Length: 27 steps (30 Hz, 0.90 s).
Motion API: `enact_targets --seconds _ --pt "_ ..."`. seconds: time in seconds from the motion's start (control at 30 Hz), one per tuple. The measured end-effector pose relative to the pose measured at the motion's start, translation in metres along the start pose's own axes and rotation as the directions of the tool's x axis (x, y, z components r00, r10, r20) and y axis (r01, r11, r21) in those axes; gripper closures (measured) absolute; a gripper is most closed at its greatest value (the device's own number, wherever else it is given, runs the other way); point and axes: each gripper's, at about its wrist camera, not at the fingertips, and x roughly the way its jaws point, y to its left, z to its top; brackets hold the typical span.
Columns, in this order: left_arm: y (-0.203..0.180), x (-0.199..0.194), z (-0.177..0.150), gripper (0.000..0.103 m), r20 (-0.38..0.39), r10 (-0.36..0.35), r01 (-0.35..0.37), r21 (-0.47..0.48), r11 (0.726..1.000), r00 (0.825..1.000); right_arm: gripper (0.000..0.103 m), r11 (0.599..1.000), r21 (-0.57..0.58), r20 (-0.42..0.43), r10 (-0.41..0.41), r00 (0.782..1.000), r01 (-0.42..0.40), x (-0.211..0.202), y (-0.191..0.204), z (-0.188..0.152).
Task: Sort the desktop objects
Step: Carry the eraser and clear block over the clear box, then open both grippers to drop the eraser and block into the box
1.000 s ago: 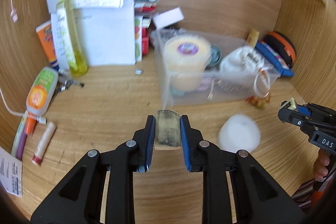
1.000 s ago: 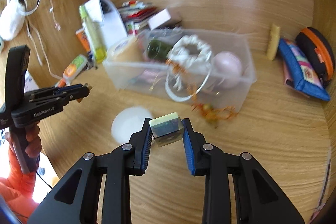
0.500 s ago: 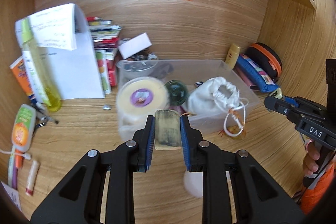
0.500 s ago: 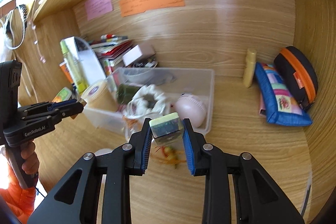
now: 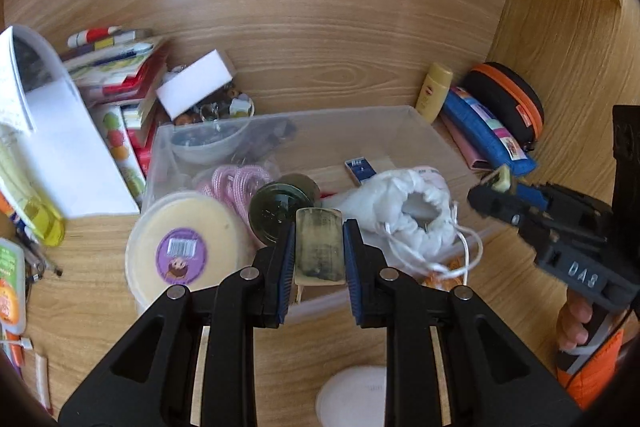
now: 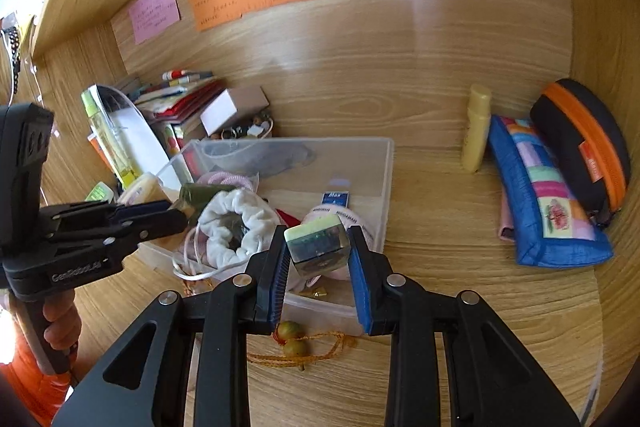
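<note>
My left gripper [image 5: 319,247] is shut on a small dark block with a pale edge [image 5: 319,245], held above the front wall of a clear plastic bin [image 5: 432,135]. My right gripper [image 6: 319,247] is shut on a similar green-and-dark block [image 6: 318,243], held over the bin's [image 6: 384,179] front right part. The bin holds a white drawstring pouch [image 5: 408,211], a round cream tub [image 5: 184,251], a dark jar [image 5: 274,213], pink cord [image 5: 240,179], a pink round thing [image 6: 360,223] and a small blue box [image 6: 336,199]. The right gripper also shows in the left wrist view [image 5: 496,187].
A white disc [image 5: 356,399] lies on the desk in front of the bin. Books and papers [image 5: 116,75] stand at the left, a yellow bottle [image 6: 476,127], blue pouch [image 6: 540,199] and black-orange case [image 6: 580,143] at the right. A beaded orange cord [image 6: 300,347] lies before the bin.
Both grippers have moved forward and up towards the bin, each still holding its block. The bin's contents now lie right under them and the white disc has dropped to the bottom edge.
</note>
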Motion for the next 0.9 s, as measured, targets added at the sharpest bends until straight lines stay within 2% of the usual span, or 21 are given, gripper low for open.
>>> enact_targets --seconds 0.33,0.73,0.77,0.87,0.9 --pt "-0.013 0.009 0.004 0.08 0.036 0.065 -0.068 0.066 0.996 0.997 0.077 1.0 -0.006 -0.043 -0.025 0.999 0.025 0.013 -0.001 -0.005" --pt "-0.001 -0.007 0.004 0.077 0.018 0.03 -0.03 0.028 0.999 0.999 0.073 0.999 -0.018 -0.023 -0.043 0.999 0.042 0.008 0.002 -0.005" --pt "0.0 -0.011 0.003 0.074 0.022 0.029 -0.03 0.028 0.999 0.999 0.071 0.999 -0.018 -0.021 -0.041 0.999 0.041 0.006 0.002 -0.004" --pt "0.001 -0.026 0.001 0.058 0.045 0.021 -0.023 0.03 0.999 0.999 0.064 0.999 -0.012 -0.002 -0.04 0.999 0.04 -0.002 0.001 -0.003" --pt "0.001 -0.031 0.0 0.056 0.056 0.021 -0.023 0.034 0.999 0.998 0.063 0.999 -0.01 0.004 -0.044 0.999 0.044 -0.006 0.001 -0.002"
